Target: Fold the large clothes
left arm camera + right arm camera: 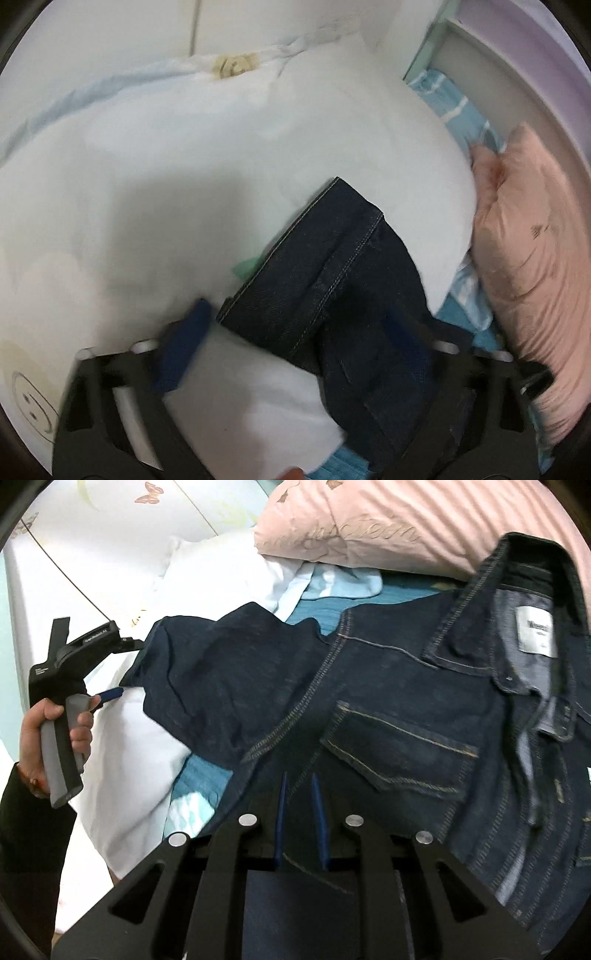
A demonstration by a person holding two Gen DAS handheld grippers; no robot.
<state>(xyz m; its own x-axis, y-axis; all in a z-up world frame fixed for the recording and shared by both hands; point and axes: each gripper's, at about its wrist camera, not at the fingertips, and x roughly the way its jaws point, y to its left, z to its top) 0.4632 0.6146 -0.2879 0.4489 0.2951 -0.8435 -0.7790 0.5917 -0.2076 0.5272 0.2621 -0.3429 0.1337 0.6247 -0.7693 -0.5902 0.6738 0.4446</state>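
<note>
A dark denim jacket (399,709) lies spread on the bed, collar and white label (535,631) at the upper right and chest pocket facing up. Low on its body, my right gripper (299,805) is shut on a fold of the denim, its blue fingers nearly together. The jacket's sleeve (221,672) stretches left onto a white quilt. My left gripper (123,668), held in a hand, sits at the sleeve's end. In the left wrist view the cuff (325,258) lies between the blue fingers of the left gripper (295,343), which stand apart; the left pad (184,347) is clear of the cloth.
A pink pillow (369,517) (535,277) lies along the bed's far side. A white quilt (221,166) (221,576) is bunched under the sleeve. A teal sheet (207,775) covers the mattress. A bed rail (491,74) runs at the upper right. A person's hand (48,731) grips the left handle.
</note>
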